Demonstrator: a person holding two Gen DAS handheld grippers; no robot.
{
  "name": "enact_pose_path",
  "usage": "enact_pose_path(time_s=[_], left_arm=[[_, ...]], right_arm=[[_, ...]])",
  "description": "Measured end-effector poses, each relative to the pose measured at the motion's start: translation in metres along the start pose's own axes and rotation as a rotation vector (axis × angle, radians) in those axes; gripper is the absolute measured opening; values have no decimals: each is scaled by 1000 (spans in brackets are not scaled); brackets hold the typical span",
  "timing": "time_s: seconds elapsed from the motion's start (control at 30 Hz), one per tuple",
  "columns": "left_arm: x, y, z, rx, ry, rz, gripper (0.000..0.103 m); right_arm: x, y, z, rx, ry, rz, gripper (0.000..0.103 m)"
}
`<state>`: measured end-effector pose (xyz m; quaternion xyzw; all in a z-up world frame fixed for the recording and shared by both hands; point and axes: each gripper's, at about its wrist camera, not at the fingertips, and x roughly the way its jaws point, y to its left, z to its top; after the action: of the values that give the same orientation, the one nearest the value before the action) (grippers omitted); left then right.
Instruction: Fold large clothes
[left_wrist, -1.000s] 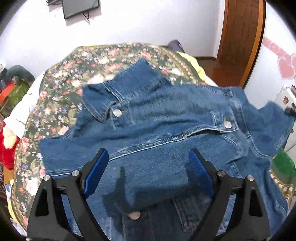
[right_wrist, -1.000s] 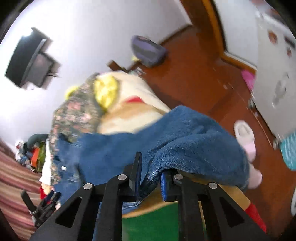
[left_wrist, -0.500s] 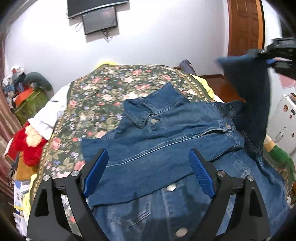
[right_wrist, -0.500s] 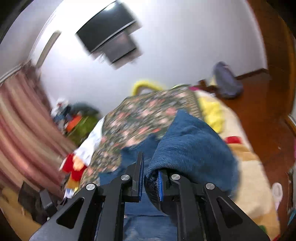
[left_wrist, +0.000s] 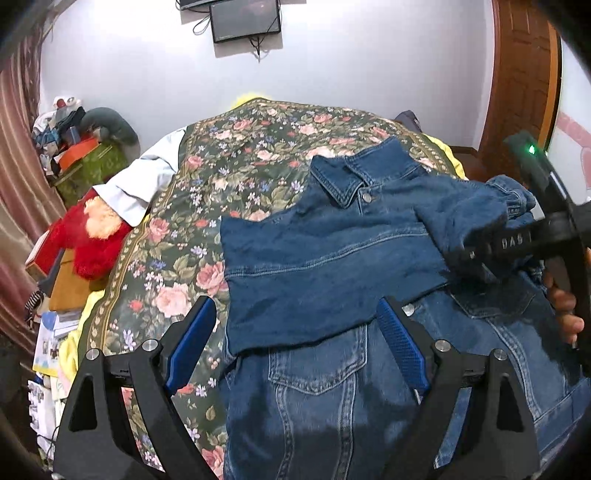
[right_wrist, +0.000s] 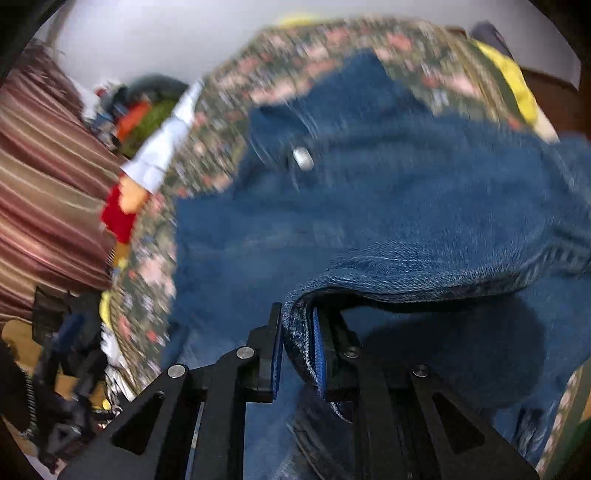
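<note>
You are working over a bed covered by a floral bedspread (left_wrist: 236, 184), and clutter is crowding its left side: a red plush toy (left_wrist: 94, 236), a pale blue cloth (left_wrist: 144, 184) hanging off the edge, and a green box (left_wrist: 86, 168) heaped with odds and ends by the striped curtain (right_wrist: 44, 184). A dark screen (left_wrist: 245, 16) is hanging on the wall behind, and a wooden door (left_wrist: 524, 77) is standing at the right.

The denim jacket (left_wrist: 332, 266) is lying across the bedspread, collar toward the wall, with one side already folded over its front. Nothing is lying between your left gripper (left_wrist: 295, 343) and the jacket; its jaws are standing wide apart above the denim, holding nothing. Your right gripper (right_wrist: 297, 350) is clenching a fold of the jacket's sleeve (right_wrist: 443, 258) between its blue pads and holding it above the jacket's right side. Your hand (left_wrist: 565, 310) is showing behind that gripper at the right edge.
</note>
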<state>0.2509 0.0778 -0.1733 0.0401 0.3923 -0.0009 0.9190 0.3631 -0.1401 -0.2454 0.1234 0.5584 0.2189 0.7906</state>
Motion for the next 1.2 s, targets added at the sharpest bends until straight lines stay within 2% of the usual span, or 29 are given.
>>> enact_pose_path(time_s=[0.1,0.2,0.4,0.53,0.67,0.83,0.9,1.07,1.2], left_arm=[[0,-4,-2,7,1,-4,89],[-1,-15,2,20,-3,-16,89],[-3,-41,19,62,-20,-58,89],[-2,-71,40,135,-40,-77,89],[2,-112,64,204,-81,-119,89],[23,-180,88,320,-77,-198,90],[37,-201,94,343,-49,-223,90],[83,-247,102,395,66,-309,90],[118,-273,97,452,148,-309,89]], right_arm=[[9,-8,-9,-7,75,-33,11],[-1,-9,-16,-45,118,-26,11],[-38,-17,-40,-125,133,-30,11],[-81,-39,-51,-123,33,-65,11],[-130,-70,-52,-92,-125,-172,11],[-168,-105,-50,-59,-236,-304,11],[-178,-120,-50,-41,-262,-333,11],[-178,-147,-51,17,-264,-306,11],[-162,-158,-53,38,-239,-283,11]])
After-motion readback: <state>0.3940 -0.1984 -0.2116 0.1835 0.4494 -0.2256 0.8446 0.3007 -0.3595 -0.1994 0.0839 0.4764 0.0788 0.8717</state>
